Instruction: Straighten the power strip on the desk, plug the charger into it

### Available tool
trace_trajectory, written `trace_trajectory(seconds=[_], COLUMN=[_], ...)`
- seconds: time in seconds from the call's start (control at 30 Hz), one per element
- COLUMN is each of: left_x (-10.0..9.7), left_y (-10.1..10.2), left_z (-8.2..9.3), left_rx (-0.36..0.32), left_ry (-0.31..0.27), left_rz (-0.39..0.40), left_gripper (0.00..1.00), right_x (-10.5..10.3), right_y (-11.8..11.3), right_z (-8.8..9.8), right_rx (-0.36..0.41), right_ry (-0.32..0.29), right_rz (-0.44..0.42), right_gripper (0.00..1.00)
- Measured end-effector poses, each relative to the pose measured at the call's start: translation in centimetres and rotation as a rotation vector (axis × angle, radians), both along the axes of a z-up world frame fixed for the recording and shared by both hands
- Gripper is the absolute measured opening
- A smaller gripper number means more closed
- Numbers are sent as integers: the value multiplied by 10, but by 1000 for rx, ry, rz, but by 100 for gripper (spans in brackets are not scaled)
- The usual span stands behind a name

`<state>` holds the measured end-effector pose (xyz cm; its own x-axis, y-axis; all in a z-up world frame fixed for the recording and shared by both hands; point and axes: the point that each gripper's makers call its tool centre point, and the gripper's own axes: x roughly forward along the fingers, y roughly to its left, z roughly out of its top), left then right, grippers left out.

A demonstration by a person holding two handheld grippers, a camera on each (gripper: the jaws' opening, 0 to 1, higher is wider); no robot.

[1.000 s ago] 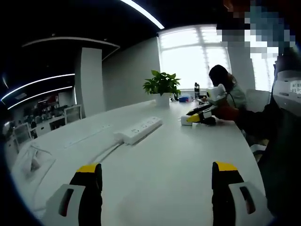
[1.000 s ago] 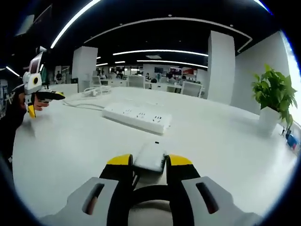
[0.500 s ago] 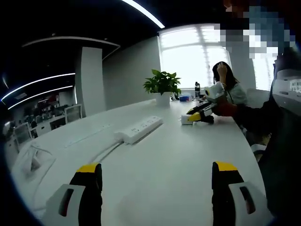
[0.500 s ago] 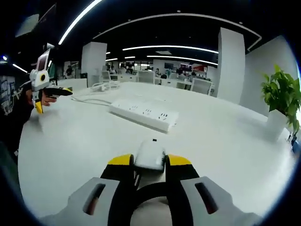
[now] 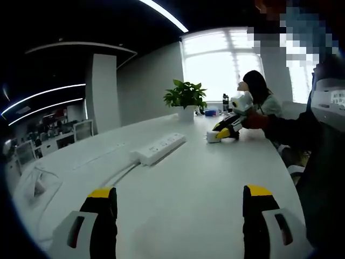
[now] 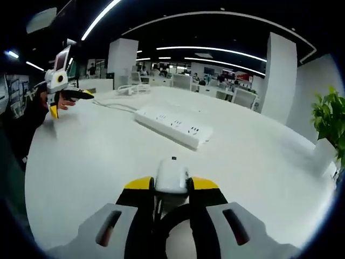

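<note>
Right tongs [image 6: 171,185] pinch the white charger [image 6: 172,176]; left tongs [image 5: 180,200] gape above the desk [image 5: 194,178].

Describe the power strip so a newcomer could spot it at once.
Start with the big white desk and look to its middle, between the potted plant and the two grippers. The power strip lies flat there: a long white bar with a row of sockets on top and a white cord trailing off one end. The charger is far shorter and sits pinched in the right gripper.
</note>
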<state>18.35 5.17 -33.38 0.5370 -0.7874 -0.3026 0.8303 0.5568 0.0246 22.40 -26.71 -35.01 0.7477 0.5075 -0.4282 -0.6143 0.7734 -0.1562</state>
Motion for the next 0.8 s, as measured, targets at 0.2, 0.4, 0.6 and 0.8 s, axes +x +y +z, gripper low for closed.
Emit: trace_trajectory(seconds=[0.2, 0.4, 0.6, 0.8], left_x=[1, 2, 2, 1], left_y=[-1, -1, 0, 0], left_z=[0, -2, -2, -1], left_rx=[8, 10, 10, 12], left_ry=[-4, -3, -6, -10], left_rz=[-2, 3, 11, 11], left_gripper=[99, 99, 99, 99], right_x=[1, -3, -5, -8], right_y=[2, 5, 7, 7], right_z=[0, -1, -2, -2], right_rx=[1, -12, -15, -50], right_ry=[21, 50, 56, 75], right_rz=[56, 138, 203, 268], right_gripper=[24, 24, 24, 24])
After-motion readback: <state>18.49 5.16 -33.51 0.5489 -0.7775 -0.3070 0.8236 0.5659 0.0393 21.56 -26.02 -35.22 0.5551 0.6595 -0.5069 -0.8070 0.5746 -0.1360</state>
